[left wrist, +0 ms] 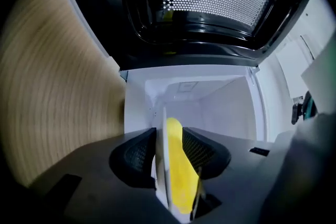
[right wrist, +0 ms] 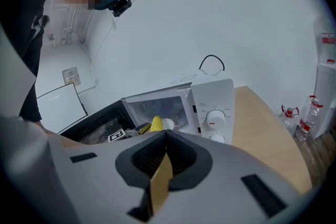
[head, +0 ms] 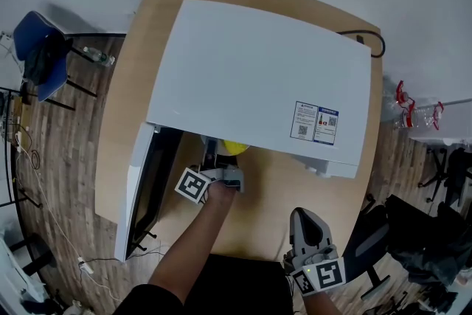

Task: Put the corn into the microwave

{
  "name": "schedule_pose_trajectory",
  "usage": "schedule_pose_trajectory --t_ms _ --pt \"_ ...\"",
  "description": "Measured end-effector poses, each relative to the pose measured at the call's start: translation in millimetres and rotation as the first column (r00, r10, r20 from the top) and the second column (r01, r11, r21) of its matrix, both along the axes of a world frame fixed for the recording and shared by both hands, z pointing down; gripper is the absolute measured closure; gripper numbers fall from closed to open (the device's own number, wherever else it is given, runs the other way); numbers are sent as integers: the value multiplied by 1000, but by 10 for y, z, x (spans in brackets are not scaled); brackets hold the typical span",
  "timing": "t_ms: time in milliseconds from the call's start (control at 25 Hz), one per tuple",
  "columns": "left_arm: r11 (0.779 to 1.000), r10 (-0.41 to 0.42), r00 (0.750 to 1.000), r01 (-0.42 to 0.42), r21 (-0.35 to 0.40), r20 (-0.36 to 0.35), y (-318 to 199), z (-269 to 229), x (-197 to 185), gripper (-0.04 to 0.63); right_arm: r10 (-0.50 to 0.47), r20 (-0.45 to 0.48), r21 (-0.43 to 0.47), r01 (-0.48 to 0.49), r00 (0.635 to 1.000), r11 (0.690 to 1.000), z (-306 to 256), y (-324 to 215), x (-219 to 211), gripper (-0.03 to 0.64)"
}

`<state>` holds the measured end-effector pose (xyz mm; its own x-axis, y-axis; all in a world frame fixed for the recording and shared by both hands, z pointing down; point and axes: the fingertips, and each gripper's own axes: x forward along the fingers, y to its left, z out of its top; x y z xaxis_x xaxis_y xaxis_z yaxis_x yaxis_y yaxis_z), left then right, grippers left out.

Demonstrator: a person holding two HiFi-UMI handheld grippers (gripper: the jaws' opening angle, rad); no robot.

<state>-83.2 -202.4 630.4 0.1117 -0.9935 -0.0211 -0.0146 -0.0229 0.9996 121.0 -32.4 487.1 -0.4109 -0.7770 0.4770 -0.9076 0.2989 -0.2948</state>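
My left gripper (left wrist: 169, 135) is let go, jaws apart. Between them I see a white plate's (left wrist: 164, 157) edge and the long yellow corn (left wrist: 180, 170), at the microwave's (left wrist: 226, 113) mouth. White walls stand close beside it, and the door (left wrist: 210, 8) is wide open. My right gripper (right wrist: 165, 136) is pinched shut, well back.

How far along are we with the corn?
Done: door open. In hand: corn on its plate lies at the microwave's mouth, between the left gripper's open fingers. Right gripper idle, shut. Left: confirm it sits fully inside, withdraw.
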Motion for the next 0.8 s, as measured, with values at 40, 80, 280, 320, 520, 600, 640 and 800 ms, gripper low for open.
schedule_pose_trajectory --t_ms 40,80,280,320,520,600,640,800 --pt "1000 3 1000 -3 4 7 1 -4 1 465 -1 0 -1 1 1000 1000 3 6 1 557" --pt "1000 5 1000 -5 4 14 2 -3 1 463 -1 0 0 1 1000 1000 4 7 0 557" --pt "1000 -3 1000 4 -16 20 20 22 -48 457 -4 8 9 4 1000 1000 -42 2 -42 557" --pt "1000 0 1000 1 -17 22 24 18 -53 454 -5 10 11 5 1000 1000 -57 3 -53 557" --pt "1000 -13 999 14 -25 42 27 -4 -81 445 -7 18 18 6 1000 1000 -81 -30 -90 557" --pt "998 -31 998 34 -51 62 68 37 -121 432 -6 21 18 5 1000 1000 -86 -31 -109 557" --pt "997 -35 997 40 -63 67 91 64 -134 428 -7 22 19 6 1000 1000 -92 -30 -120 557" --pt "997 -35 997 40 -72 65 144 95 -193 428 -8 20 24 7 1000 1000 -118 -39 -159 557"
